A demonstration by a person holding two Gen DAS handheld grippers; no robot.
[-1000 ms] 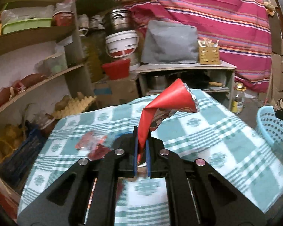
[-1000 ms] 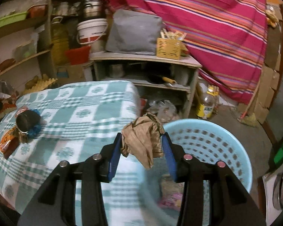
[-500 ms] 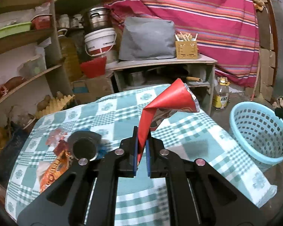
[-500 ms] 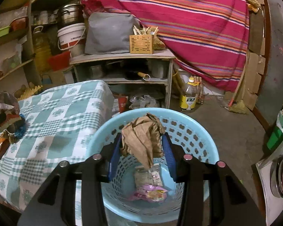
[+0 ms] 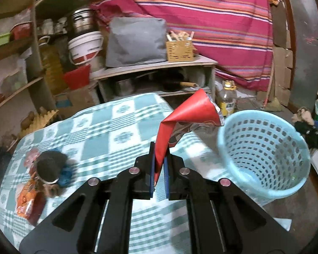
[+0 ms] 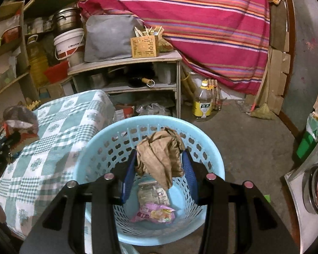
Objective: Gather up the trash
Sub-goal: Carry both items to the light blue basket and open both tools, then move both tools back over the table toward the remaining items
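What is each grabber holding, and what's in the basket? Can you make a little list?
left gripper: shut on red wrapper, above the checked tablecloth
right gripper: shut on crumpled brown paper, over the blue basket
basket contents: pink packet and a clear packet
left on table: orange packet, dark round lid

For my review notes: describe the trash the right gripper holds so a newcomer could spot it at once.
Find the light blue basket on the floor beside the checked table. Above its opening, the right gripper clamps a crumpled brown paper wad: dull and wrinkled, unlike the glossy printed wrappers lying below.
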